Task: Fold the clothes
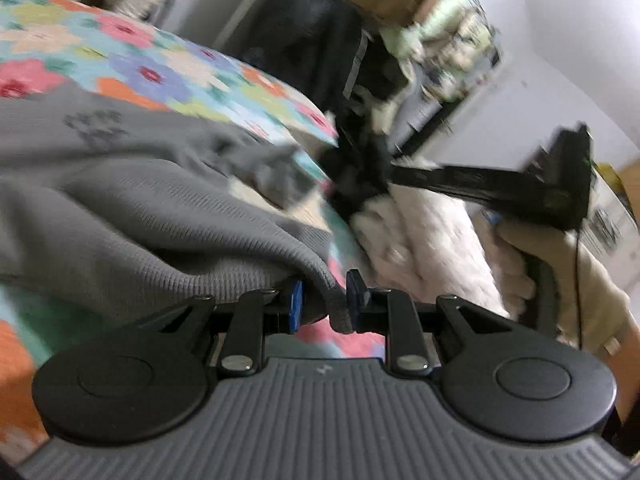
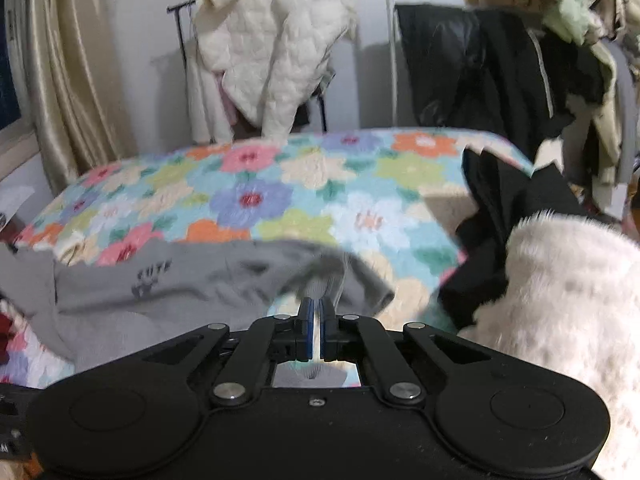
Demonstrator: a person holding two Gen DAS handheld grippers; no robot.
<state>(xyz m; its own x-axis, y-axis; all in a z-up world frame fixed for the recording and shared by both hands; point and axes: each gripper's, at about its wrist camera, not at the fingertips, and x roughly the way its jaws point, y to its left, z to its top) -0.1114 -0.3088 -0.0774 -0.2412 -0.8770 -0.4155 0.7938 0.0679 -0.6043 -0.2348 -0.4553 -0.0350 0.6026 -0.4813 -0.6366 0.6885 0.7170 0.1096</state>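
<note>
- Both tongs work over a bed: my left gripper (image 1: pixel 323 304) pinches a thick folded edge of the grey sweater (image 1: pixel 120 200) between its blue pads, the knit bunched in the gap.
- My right gripper (image 2: pixel 316 328) has its jaws pressed nearly together, with only a thin slit between the pads; a light strip of cloth shows in that slit, and the grey sweater's edge (image 2: pixel 224 280) rises just ahead of the tips, though blur keeps me from telling exactly what is caught.
- Seen from the left wrist, the right gripper's black body (image 1: pixel 560 184) stretches across the frame, held by a hand (image 1: pixel 532 264) in a pale sleeve.
- The sweater lies spread over the near part of the flowered bedspread (image 2: pixel 280 184), a dark paw print and lettering (image 2: pixel 148 280) facing up towards the left side.
- A black garment (image 2: pixel 504 216) sits crumpled at the bed's right edge, touching a fluffy white garment (image 2: pixel 560 280) beside it.
- Beyond the far edge of the bed, a cream quilted jacket (image 2: pixel 272 48) hangs on a rack and dark clothes (image 2: pixel 480 64) hang to its right; a beige curtain (image 2: pixel 68 72) falls at the left.
</note>
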